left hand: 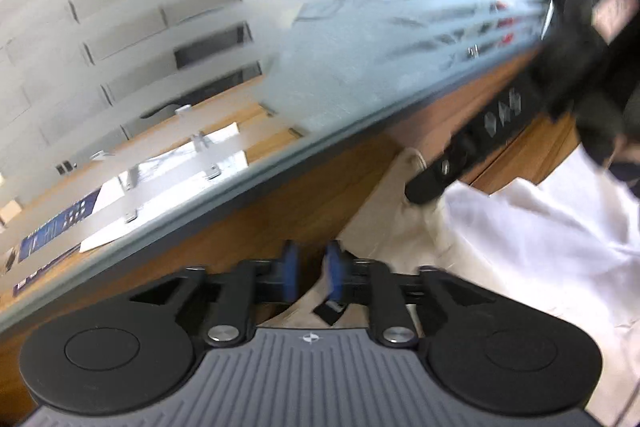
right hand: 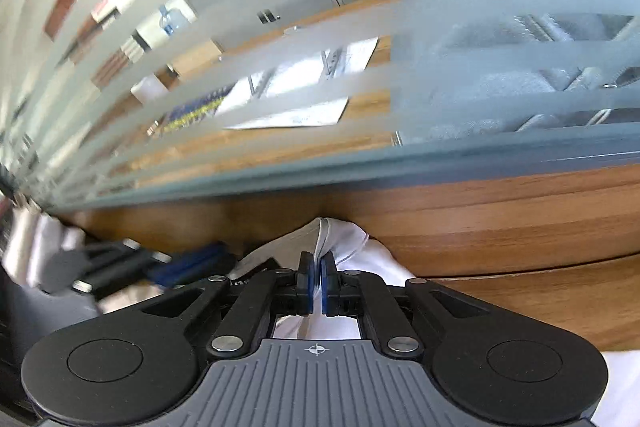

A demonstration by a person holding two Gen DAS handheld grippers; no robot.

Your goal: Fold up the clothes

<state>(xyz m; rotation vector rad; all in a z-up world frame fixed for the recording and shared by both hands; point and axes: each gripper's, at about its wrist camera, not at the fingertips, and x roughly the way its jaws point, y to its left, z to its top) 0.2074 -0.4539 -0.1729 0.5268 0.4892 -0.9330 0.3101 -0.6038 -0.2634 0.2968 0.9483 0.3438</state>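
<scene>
Wooden desk (right hand: 520,227) against a frosted striped glass partition (right hand: 280,75): my two grippers work a white cloth garment (left hand: 540,227) at its far edge.

My right gripper (right hand: 317,277) has its blue pads nearly together, pinching a raised fold of the white garment that stands up between them just short of the partition. My left gripper (left hand: 311,273) holds its blue pads (left hand: 291,273) a narrow gap apart; beige-white fabric lies under and just beyond them, but I cannot tell whether they grip it. From the left view, the other gripper's black fingers rest on the cloth to the right, below a dark sleeve (left hand: 580,27).
</scene>
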